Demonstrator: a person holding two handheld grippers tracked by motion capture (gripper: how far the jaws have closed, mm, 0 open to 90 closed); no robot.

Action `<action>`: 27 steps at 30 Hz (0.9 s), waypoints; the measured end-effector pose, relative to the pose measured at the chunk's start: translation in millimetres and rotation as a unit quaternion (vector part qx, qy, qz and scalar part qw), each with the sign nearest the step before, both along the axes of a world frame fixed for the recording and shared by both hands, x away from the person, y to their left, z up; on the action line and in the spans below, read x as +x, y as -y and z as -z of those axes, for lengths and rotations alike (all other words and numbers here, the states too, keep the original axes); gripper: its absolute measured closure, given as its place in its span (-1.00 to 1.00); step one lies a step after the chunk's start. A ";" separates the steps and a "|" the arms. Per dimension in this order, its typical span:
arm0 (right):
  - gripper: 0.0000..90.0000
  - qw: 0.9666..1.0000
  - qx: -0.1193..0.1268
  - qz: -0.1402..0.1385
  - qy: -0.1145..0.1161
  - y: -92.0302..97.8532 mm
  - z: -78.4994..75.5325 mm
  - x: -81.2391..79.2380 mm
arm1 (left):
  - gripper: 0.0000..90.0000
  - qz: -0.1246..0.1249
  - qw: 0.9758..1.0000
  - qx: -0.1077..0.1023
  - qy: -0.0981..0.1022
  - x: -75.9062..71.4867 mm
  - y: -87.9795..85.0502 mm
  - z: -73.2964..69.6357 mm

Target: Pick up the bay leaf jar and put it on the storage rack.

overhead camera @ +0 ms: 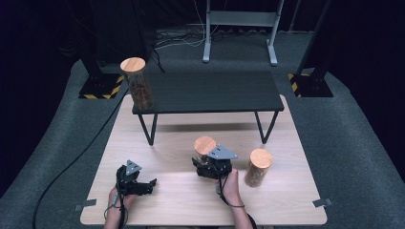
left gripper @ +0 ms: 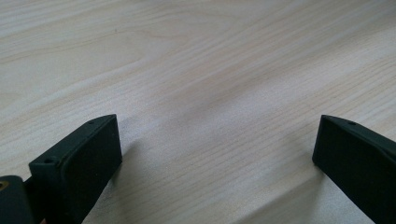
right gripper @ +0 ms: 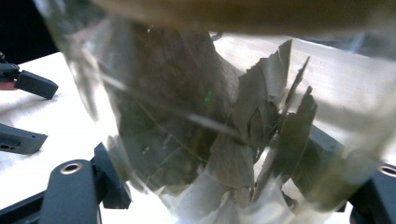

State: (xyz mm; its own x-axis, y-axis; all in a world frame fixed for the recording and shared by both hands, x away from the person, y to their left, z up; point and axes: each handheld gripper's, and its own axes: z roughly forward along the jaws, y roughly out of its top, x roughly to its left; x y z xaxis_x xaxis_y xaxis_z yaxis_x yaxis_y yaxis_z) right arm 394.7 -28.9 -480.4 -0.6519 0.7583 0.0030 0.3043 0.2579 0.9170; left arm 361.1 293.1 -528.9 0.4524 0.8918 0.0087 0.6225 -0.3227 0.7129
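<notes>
A clear jar with a round wooden lid [overhead camera: 205, 145] stands between the jaws of my right gripper [overhead camera: 206, 163] at the middle of the wooden table. In the right gripper view the jar [right gripper: 196, 116] shows dried green-brown leaves pressed against its glass, and my right gripper [right gripper: 224, 198] is shut on its lower part. My left gripper [overhead camera: 150, 186] rests near the table's front left, open. In the left gripper view its gripper [left gripper: 217, 154] holds only bare tabletop between the black jaws. It also appears at the left of the right gripper view as the left gripper [right gripper: 25, 112].
A low dark shelf [overhead camera: 215, 93] on black legs stands across the back of the table [overhead camera: 167, 143]. A tall jar of brown pieces [overhead camera: 137, 83] sits at its left end. A third wooden-lidded jar [overhead camera: 258, 167] stands just right of my right hand.
</notes>
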 end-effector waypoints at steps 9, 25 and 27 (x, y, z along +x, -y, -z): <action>-0.45 1.000 -0.004 0.000 0.004 0.5 -9.5 1.1 | -0.99 0.000 1.000 -0.001 -0.001 0.2 -0.2 0.0; -0.45 1.000 -0.006 0.006 0.007 6.3 -20.7 4.7 | -0.99 0.000 1.000 0.000 -0.001 0.1 -0.1 0.0; -0.45 1.000 -0.007 0.006 0.008 6.3 -21.5 5.3 | -0.99 0.000 1.000 0.000 0.000 0.0 0.0 0.0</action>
